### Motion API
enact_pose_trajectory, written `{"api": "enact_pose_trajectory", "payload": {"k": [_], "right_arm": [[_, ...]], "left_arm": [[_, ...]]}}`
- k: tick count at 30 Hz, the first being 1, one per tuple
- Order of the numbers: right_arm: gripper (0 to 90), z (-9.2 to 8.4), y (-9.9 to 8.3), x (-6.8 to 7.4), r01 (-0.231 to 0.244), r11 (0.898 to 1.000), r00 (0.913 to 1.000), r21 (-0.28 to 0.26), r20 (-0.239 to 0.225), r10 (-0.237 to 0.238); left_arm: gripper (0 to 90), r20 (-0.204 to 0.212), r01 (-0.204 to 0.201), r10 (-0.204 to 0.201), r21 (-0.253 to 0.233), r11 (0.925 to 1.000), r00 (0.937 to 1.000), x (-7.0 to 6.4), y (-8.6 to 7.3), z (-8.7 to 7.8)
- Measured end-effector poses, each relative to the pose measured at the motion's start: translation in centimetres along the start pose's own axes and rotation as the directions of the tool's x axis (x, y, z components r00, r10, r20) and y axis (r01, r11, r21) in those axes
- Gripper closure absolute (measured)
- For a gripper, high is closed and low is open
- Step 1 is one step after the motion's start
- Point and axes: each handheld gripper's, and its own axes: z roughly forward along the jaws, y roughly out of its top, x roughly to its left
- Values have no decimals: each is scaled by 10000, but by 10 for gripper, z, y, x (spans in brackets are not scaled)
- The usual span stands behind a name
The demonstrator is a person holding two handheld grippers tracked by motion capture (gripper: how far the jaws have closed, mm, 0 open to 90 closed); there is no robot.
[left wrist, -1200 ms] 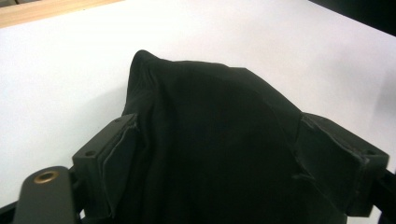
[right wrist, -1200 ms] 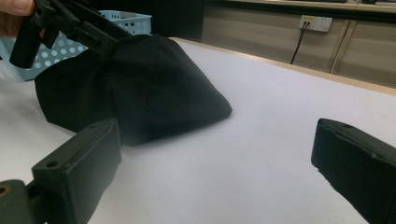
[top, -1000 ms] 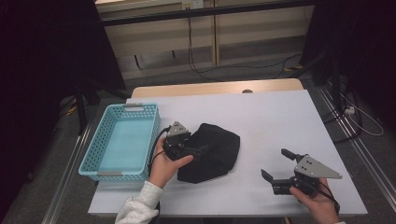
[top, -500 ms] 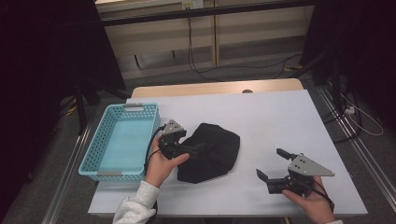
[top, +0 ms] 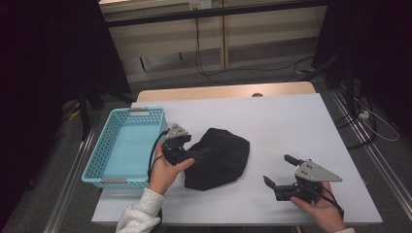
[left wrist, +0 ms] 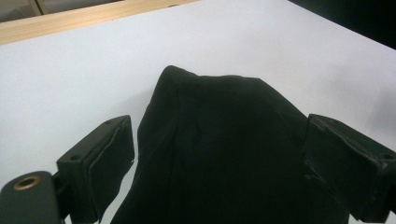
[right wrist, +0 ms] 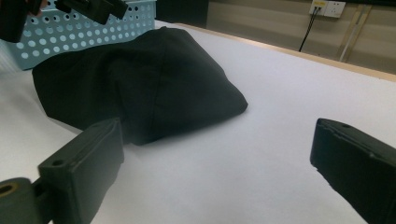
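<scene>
A light blue perforated basket [top: 124,148] sits on the white table [top: 291,126] at my left, just beside my left gripper [top: 187,151]; in the right gripper view its holed wall [right wrist: 79,28] rises right behind the black cloth. A strip of bare wood [top: 218,92] runs along the table's far edge. Between my right gripper [top: 279,171] and the cloth there is only bare white tabletop, nothing in the way.

The black cloth [top: 216,158] lies bunched near the middle of the table, toward the left, close to the basket. It is matte, dark and soft, heaped into a low mound with folds running along it and one edge tapering to a rounded corner [right wrist: 233,105].

My left gripper is released, jaws spread wide on either side of the cloth's near end [left wrist: 224,149], not yet pinching it. My right gripper is likewise released, jaws wide apart, held low over the table well apart from the cloth.
</scene>
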Motion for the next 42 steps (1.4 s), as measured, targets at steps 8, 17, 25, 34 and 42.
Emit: {"api": "enact_pose_trajectory", "payload": {"k": [8,17,25,34,42], "right_arm": [[24,4,2,1,-38,10000,9999,-51,-111,37],[24,3,1,0,-77,10000,10000,-9,-62,77],[23,3,1,-1,-97,10000,9999,-7,-113,97],[22,2,0,-2,-72,10000,9999,13,-154,72],[21,1,1,-3,-130,9999,9999,-55,-18,130]], "left_arm": [[114,459,-513,529,-352,9981,9975,-21,10,-9],[294,1354,-1297,1207,598,9898,9834,-55,-14,32],[344,1976,-1681,1396,1360,9763,9703,-75,-35,61],[454,2119,-2113,1746,1649,9634,9616,-84,-44,73],[702,1926,-1863,1504,1841,9651,9697,-81,-42,72]]}}
